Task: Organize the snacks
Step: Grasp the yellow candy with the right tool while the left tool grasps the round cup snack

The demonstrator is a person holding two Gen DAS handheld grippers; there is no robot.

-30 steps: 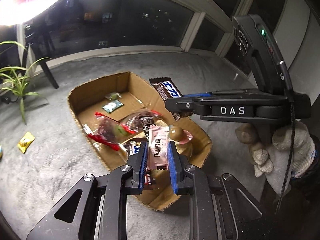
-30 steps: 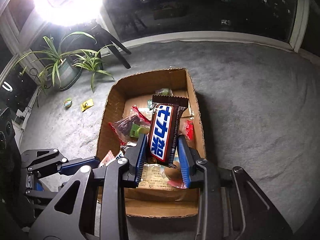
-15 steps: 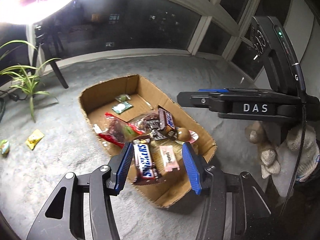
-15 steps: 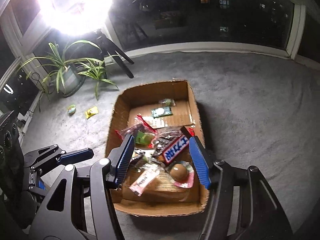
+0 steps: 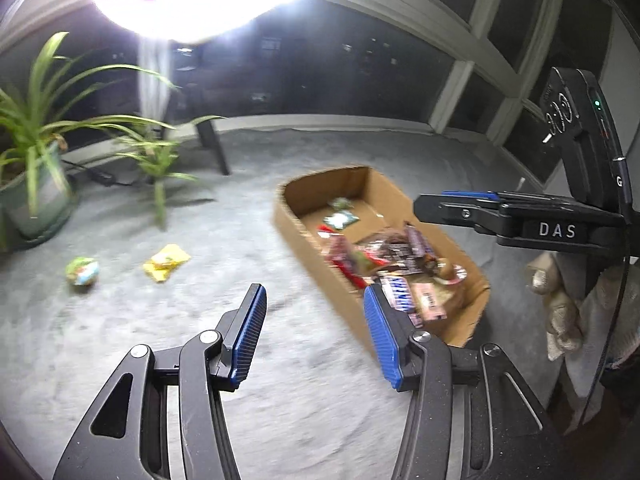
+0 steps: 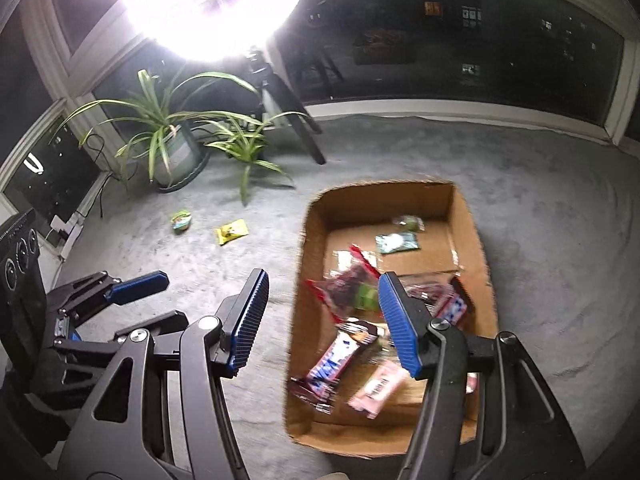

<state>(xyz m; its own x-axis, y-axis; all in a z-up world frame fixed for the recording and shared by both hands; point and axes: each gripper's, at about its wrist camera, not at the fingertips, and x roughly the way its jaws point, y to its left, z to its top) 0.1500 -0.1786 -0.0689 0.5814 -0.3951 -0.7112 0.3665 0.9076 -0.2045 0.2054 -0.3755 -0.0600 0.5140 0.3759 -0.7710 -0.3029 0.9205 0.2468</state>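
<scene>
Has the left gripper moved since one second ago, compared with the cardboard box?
Yes. The left gripper, now open and empty, has swung left, away from the cardboard box, toward the yellow packet on the carpet.

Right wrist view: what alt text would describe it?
An open hand-held gripper with blue pads hangs over grey carpet beside a brown cardboard box of wrapped snacks. A yellow packet and a green packet lie near a potted plant.

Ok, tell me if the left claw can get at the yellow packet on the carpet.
Probably yes. The left claw is open and empty, and the yellow packet lies alone on bare carpet, ahead to its left, with nothing between them.
</scene>
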